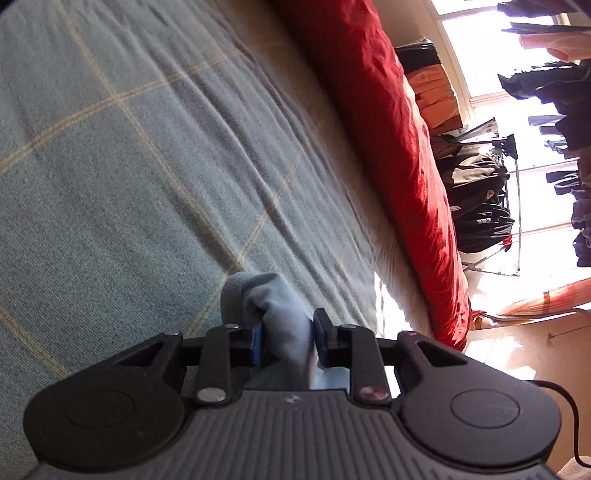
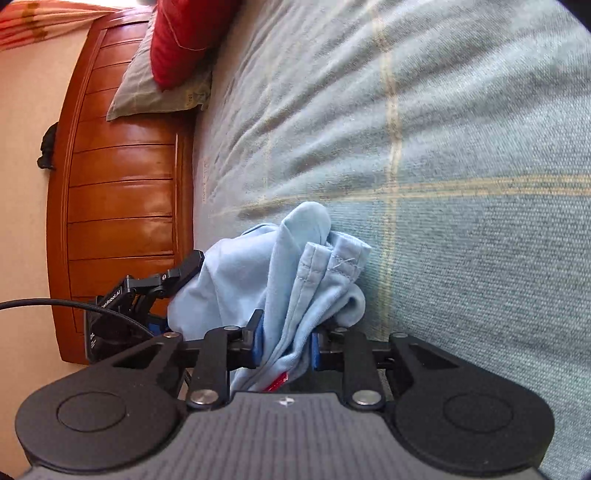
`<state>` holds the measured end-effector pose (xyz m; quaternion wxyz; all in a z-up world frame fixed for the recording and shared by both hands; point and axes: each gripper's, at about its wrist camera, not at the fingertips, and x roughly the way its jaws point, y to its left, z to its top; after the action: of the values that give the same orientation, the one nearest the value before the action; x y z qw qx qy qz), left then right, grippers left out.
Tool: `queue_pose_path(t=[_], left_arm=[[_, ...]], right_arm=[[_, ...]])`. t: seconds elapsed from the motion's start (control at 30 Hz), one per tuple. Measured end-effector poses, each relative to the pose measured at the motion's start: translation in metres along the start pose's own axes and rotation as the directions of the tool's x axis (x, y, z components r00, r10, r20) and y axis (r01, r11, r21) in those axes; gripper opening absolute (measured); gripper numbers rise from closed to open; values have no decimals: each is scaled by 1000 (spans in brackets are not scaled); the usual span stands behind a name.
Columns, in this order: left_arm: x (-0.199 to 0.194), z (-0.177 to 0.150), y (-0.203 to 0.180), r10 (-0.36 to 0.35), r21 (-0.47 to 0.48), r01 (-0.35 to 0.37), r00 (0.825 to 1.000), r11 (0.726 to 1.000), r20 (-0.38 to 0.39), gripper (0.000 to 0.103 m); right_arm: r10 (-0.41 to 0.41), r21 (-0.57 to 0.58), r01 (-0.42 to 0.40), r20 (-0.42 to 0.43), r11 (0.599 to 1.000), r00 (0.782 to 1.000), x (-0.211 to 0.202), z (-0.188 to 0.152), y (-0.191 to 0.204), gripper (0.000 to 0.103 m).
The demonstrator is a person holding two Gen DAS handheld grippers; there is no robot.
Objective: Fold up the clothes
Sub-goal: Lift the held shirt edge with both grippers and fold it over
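We hold the bunched shirt (image 2: 280, 273) (hem edge up), both grippers (image 1: 286, 341) (image 2: 284, 341) clamped on it. Open bedspread (image 2: 461, 147) lies ahead.

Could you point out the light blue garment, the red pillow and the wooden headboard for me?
light blue garment (image 2: 258, 269), right wrist view, on its bunched middle.
red pillow (image 2: 181, 33), right wrist view, on its front face.
wooden headboard (image 2: 122, 162), right wrist view, on a middle slat.

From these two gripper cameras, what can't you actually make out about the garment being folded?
- Light blue garment: bunched, so its type and full shape are hidden, in both views.
- Its lower part: behind the right gripper body, right view.
- Small red tag: too small to read.
- Left view: left gripper covers most of the cloth.
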<state>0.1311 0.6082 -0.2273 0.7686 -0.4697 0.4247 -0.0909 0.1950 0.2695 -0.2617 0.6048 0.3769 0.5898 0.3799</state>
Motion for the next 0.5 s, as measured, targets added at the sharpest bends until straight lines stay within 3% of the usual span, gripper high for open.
queue_pose_path(t=[0.1, 0.17, 0.33, 0.4, 0.5], left_arm=[[-14, 2, -23, -97, 160, 88, 994, 983, 54, 24], [-10, 4, -26, -74, 194, 61, 996, 979, 56, 25], [11, 19, 5, 43, 142, -51, 997, 989, 57, 28], [21, 28, 26, 25, 49, -26, 1000, 998, 13, 31], [35, 33, 52, -18, -108, 12, 998, 994, -57, 42]], right_arm=[[15, -151, -6, 58, 988, 998, -13, -1, 23, 26], [-11, -253, 31, 78, 967, 997, -17, 1, 34, 27], [-129, -308, 149, 84, 940, 988, -11, 9, 32, 28], [-166, -287, 180, 71, 941, 984, -13, 9, 21, 31], [-148, -243, 157, 53, 957, 988, -15, 8, 13, 33]])
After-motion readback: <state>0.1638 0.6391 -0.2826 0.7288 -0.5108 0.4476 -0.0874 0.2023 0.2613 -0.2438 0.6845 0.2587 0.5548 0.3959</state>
